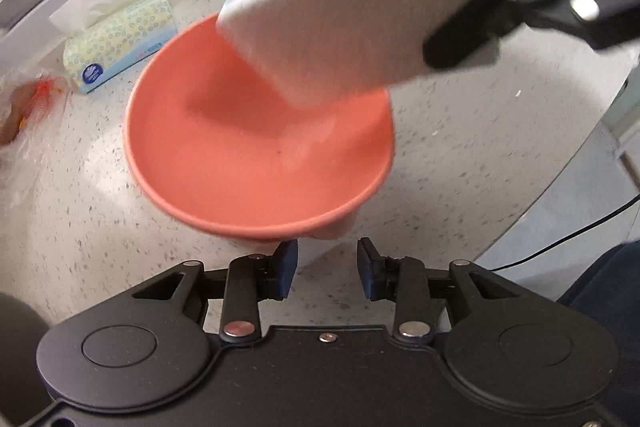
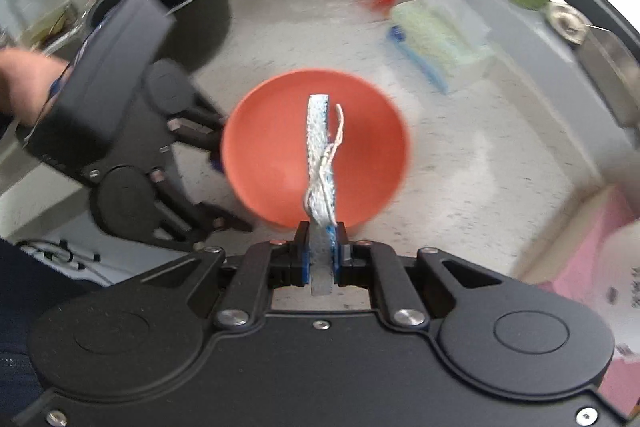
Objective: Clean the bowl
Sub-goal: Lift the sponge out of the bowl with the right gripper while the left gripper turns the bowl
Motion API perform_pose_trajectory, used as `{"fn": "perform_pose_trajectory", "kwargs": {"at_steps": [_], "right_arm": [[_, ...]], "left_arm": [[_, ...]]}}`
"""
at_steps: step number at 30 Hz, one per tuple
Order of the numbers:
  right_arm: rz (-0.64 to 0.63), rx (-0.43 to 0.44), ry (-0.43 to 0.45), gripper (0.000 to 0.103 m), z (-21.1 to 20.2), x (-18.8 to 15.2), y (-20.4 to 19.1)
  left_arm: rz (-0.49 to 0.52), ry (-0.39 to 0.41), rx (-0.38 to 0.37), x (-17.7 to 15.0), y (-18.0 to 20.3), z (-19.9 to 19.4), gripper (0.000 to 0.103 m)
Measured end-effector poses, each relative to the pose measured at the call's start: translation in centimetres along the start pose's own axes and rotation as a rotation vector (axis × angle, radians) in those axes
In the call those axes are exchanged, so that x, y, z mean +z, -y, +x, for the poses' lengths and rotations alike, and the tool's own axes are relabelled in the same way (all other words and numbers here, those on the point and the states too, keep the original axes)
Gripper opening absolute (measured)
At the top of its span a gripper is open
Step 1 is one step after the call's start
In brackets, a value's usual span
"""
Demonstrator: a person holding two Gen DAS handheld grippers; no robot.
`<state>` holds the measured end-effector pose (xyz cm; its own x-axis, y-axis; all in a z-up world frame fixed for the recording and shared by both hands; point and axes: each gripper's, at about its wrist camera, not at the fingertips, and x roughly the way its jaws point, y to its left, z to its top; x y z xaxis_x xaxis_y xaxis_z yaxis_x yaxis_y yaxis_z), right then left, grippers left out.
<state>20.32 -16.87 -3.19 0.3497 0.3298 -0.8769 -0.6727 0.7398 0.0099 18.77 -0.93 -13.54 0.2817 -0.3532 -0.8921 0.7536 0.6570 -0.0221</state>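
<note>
The speckled counter (image 1: 460, 155) fills both views, and the orange bowl (image 1: 256, 155) sits on it, tilted in the left wrist view so that its inside faces the camera. In the right wrist view the bowl (image 2: 280, 155) lies in the middle of the counter, with the left gripper (image 2: 224, 187) at its left rim. A black pot (image 2: 192, 11) stands behind that gripper, near the back edge. A tissue box (image 1: 116, 43) lies beyond the bowl to the left, apart from it, and a clear bag (image 1: 28, 107) with something orange inside lies near the box.

The right gripper (image 2: 320, 251) has its jaws clamped on a grey scouring pad (image 2: 318, 139), held edge-on over the bowl with a loose string (image 2: 338, 131) hanging along it. From the left wrist view the pad (image 1: 352, 27) reaches down into the bowl's far side; whether it touches the inner wall is lost in blur.

The left gripper (image 1: 327, 269) has its jaws apart, just beside the bowl's near rim, the pads pressing on nothing.
</note>
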Motion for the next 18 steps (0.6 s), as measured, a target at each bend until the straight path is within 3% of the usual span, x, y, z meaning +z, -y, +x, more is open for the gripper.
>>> {"fn": "perform_pose_trajectory", "kwargs": {"at_steps": [4, 10, 13, 18], "right_arm": [[0.053, -0.020, 0.057, 0.011, -1.7, -0.2, 1.2], [0.106, -0.018, 0.107, 0.011, -2.9, -1.0, 2.0], [0.125, -0.019, 0.116, 0.011, -2.9, -1.2, 2.5], [0.143, -0.025, 0.144, 0.011, -3.0, -1.6, 2.9]], "left_arm": [[-0.077, 0.073, -0.047, -0.7, -0.6, -2.3, 0.055], [-0.428, 0.201, -0.145, -1.1, -3.9, -5.0, 0.059], [-0.599, 0.210, -0.144, -0.6, -5.7, -5.1, 0.060], [-0.757, 0.149, -0.077, 0.8, -6.9, -4.1, 0.059]]}}
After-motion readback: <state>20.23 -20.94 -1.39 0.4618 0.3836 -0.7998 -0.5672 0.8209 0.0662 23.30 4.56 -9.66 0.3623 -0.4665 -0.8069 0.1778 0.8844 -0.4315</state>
